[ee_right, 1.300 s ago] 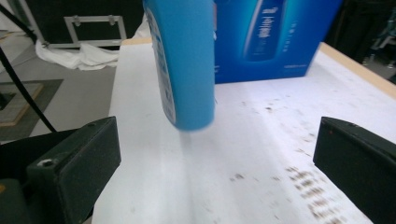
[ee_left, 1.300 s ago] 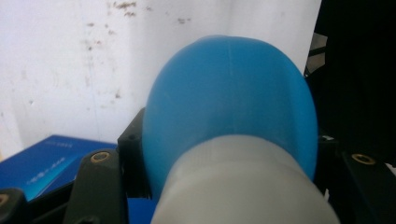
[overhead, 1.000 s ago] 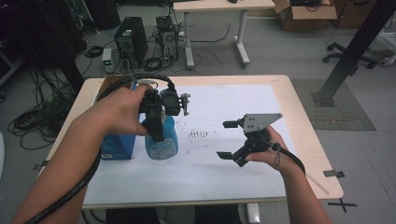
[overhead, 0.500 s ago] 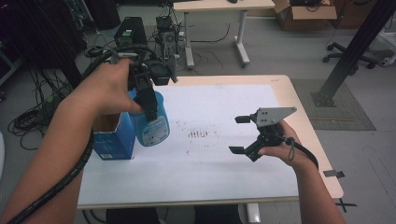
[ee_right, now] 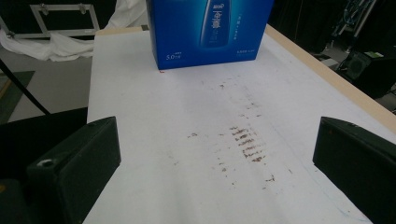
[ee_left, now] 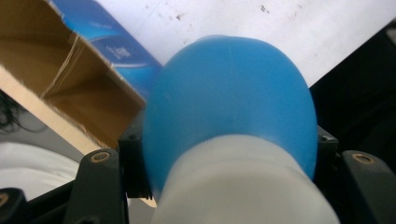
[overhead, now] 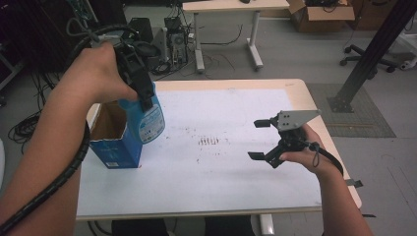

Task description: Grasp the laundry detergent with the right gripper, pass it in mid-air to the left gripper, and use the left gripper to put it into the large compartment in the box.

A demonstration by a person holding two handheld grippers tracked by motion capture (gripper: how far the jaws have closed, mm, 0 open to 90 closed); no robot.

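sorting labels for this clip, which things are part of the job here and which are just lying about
In the job:
- blue bottle, clamped in the left gripper and held up beside the box
- open blue box, standing on the table
- right gripper, open, low over the table

Just about:
- brown smudges on the table's white sheet
- cardboard box on the floor behind
- office chair

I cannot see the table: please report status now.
Left gripper shut on blue bottle, raised beside open blue box. Right gripper open, empty, above white sheet.
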